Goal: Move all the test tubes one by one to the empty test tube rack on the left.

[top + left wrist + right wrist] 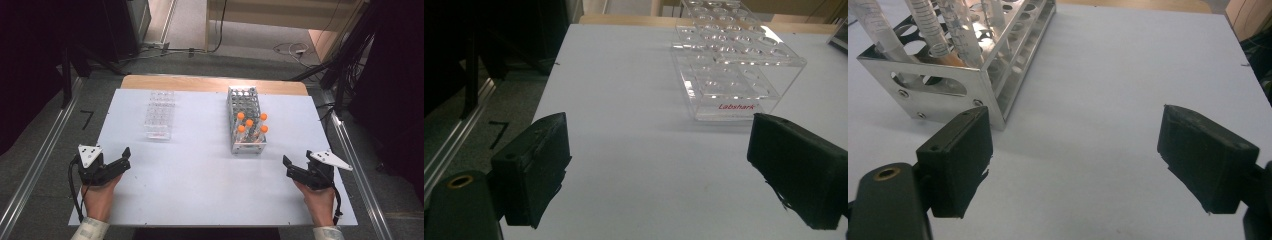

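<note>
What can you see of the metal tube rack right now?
The metal tube rack is a shiny open frame of perforated plates, standing upright on the white table right of centre. Five orange-capped tubes stand clustered in its near end; the far holes look empty. Nothing else touches it.

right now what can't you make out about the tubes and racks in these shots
- Orange-capped tubes: the high view is too small to show their contents; in the right gripper view the top edge cuts off their caps.
- Metal rack: its far end runs past the right gripper view's top edge.
- Clear rack: the glare in the left gripper view blurs its wells, so a count is not possible.
- Right tongs: the lower edge crops the jaw bases.
</note>
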`<state>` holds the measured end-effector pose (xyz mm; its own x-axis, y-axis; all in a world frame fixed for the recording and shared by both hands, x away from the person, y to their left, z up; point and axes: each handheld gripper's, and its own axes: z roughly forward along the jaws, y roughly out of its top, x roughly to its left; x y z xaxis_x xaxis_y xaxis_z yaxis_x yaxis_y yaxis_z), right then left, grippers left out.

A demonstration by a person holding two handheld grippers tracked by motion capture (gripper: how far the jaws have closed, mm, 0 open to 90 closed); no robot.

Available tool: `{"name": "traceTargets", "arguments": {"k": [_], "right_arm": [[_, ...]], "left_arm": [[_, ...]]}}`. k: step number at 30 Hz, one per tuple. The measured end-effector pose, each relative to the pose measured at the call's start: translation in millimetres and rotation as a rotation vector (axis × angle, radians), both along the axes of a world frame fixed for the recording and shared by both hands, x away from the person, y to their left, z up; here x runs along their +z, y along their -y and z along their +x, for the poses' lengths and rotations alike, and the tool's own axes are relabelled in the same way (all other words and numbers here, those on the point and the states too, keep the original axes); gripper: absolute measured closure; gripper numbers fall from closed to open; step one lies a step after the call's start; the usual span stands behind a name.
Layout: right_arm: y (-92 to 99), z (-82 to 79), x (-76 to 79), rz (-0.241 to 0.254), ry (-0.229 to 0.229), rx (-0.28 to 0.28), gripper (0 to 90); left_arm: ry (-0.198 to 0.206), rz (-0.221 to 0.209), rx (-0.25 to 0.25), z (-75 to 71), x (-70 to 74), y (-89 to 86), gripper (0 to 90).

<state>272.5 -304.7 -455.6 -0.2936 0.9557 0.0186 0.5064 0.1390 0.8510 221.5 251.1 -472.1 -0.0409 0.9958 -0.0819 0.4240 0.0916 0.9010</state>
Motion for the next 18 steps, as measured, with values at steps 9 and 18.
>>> {"name": "traceTargets", "arguments": {"k": [9, 18], "right_arm": [[-17.6, 9.6, 3.7, -0.001, 0.011, 0.044, 14.3], [-41.0, 26.4, 3.5, -0.008, 0.019, 0.093, 17.9]], "left_arm": [[0.022, -0.008, 0.002, -1.5, 3.9, 2.7, 9.4], [0.025, 0.001, -0.007, -1.1, 4.2, 4.6, 9.0]]}}
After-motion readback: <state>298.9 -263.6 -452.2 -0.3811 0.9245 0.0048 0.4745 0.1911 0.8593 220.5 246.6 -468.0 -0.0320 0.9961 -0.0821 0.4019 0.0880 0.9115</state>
